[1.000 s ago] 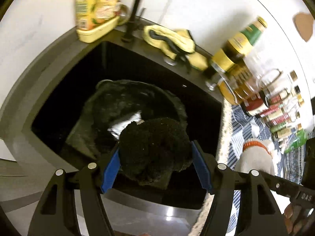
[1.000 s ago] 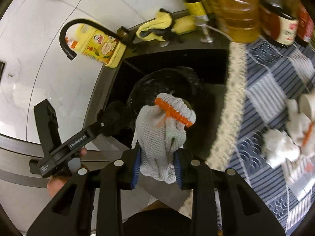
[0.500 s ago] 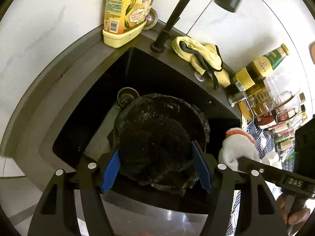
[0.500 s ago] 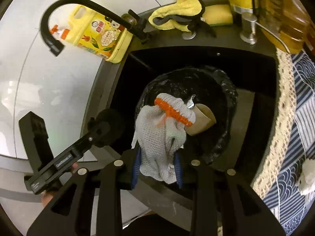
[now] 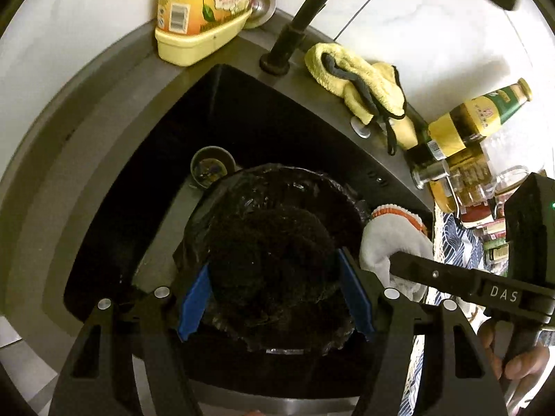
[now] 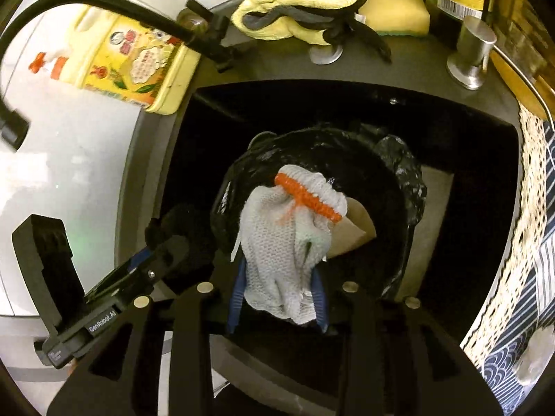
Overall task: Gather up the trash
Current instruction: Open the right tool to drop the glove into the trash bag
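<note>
Two hand-held grippers hang over a dark sink, each one carrying a soft thing above a bin lined with a glossy, wrinkled black bag. The left hand-held gripper grasps a black, fuzzy, rounded bundle between its blue pads; its jaws are opening a little, but the pads touch the bundle on both sides. The right hand-held gripper has a white knitted glove with an orange ribbed cuff between its blue pads; its jaws are opening, and the glove sags loosely between them, so the pads seem only to brush it. Under the glove, inside the bag, lies a tan paper cup, partly hidden by the glove. In the left wrist view a round metal drain strainer shows at the far left of the bag, on the sink floor. On the far rim of the sink stand a yellow plastic detergent bottle with a printed label, the base of a curved black faucet, a crumpled yellow cloth with dark edging and a yellow sponge. At the right, glass bottles stand close together, and a table cover with blue and white stripes and a lace edge reaches the sink rim. Fingers of a person hold the right handle.
</note>
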